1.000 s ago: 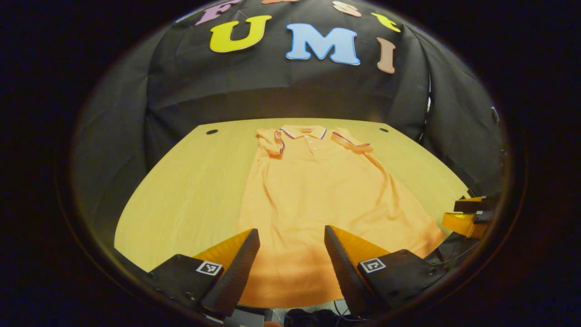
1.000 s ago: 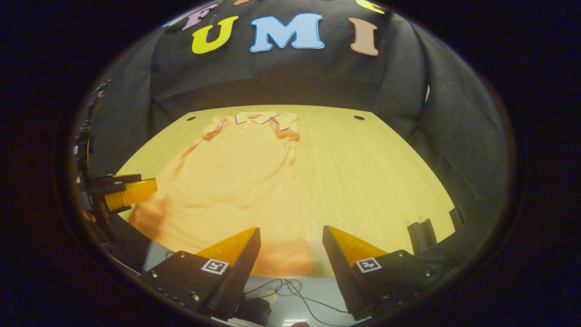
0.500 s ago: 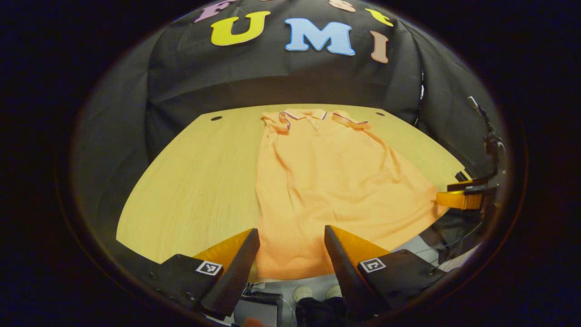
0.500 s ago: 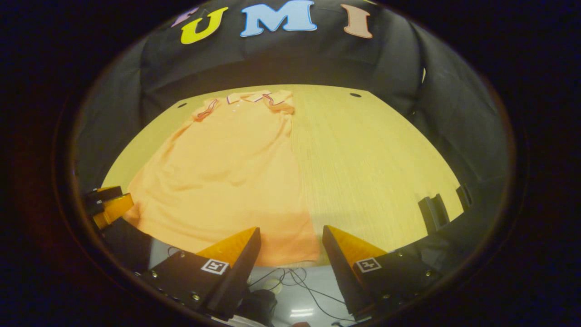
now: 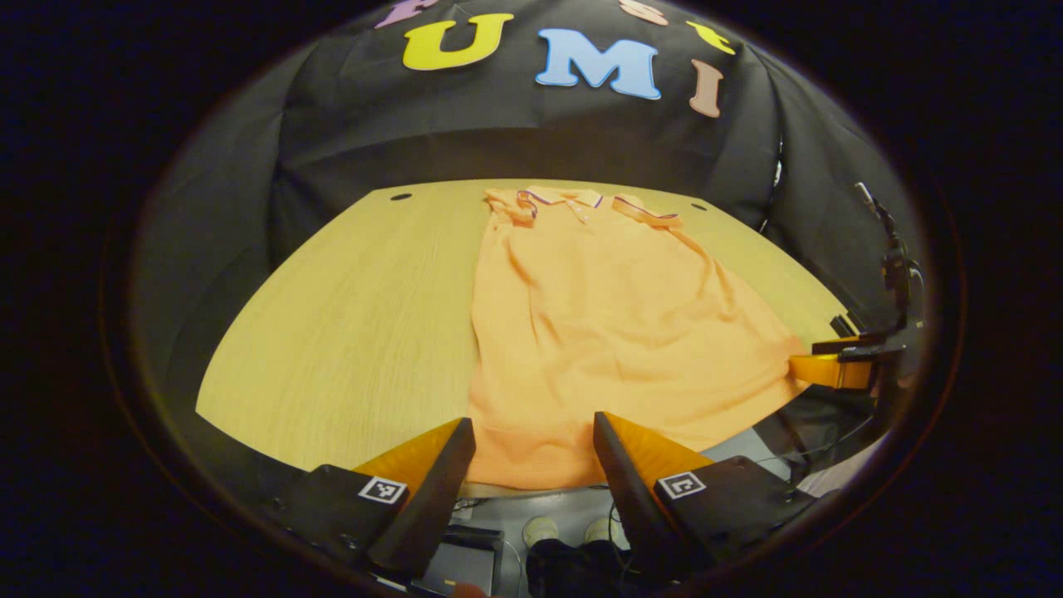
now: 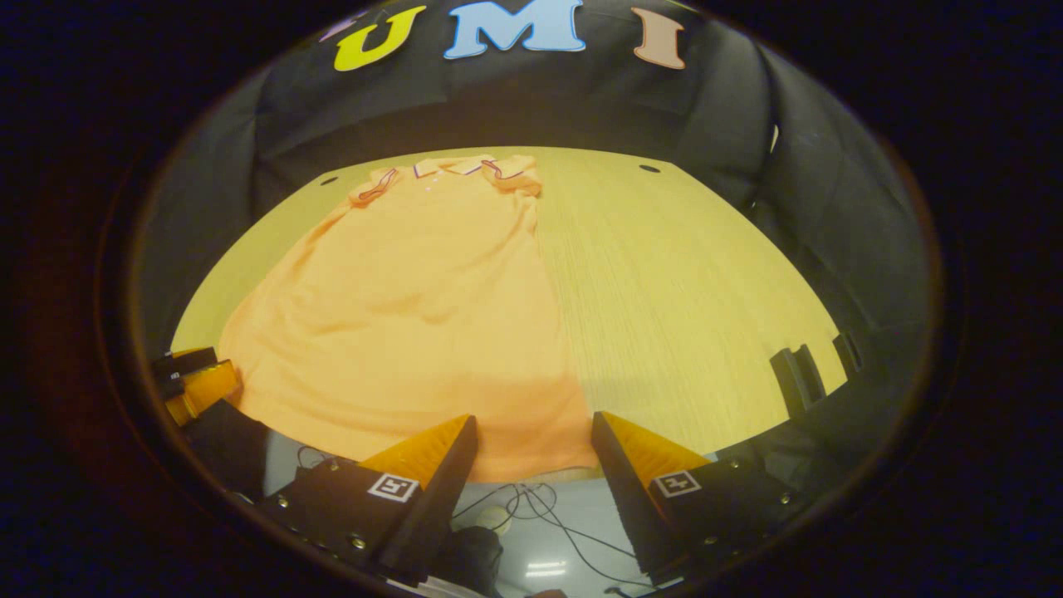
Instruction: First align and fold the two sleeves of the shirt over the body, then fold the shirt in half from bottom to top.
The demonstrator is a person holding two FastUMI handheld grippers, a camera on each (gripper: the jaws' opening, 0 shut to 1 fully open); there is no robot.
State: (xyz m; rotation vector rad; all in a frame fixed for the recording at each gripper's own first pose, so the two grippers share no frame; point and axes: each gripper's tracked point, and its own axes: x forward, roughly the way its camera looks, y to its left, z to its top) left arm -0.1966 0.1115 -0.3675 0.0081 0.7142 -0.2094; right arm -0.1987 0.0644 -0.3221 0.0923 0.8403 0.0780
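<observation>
An orange polo shirt [image 5: 606, 332] lies flat on the wooden table [image 5: 357, 316], collar at the far edge, hem at the near edge, both short sleeves folded in over the shoulders. In the right gripper view the same shirt [image 6: 423, 307] covers the left half of the table [image 6: 681, 291]. My left gripper [image 5: 531, 440] hovers open just before the hem's left corner, nothing between its fingers. My right gripper [image 6: 531, 440] is open over the hem's right corner, also holding nothing. Each gripper appears at the edge of the other's view, the right gripper [image 5: 835, 365] and the left gripper [image 6: 195, 386].
Black cloth walls stand behind and beside the table. Two small dark holes [image 5: 400, 197] [image 5: 699, 207] mark the table's far corners. Cables [image 6: 531, 511] lie on the grey floor below the near edge. Dark brackets [image 6: 797, 378] stand at the table's right side.
Both grippers have drawn back toward the table's near edge and risen; the hem now sits at their fingertips and the floor shows beneath. The shirt has not moved.
</observation>
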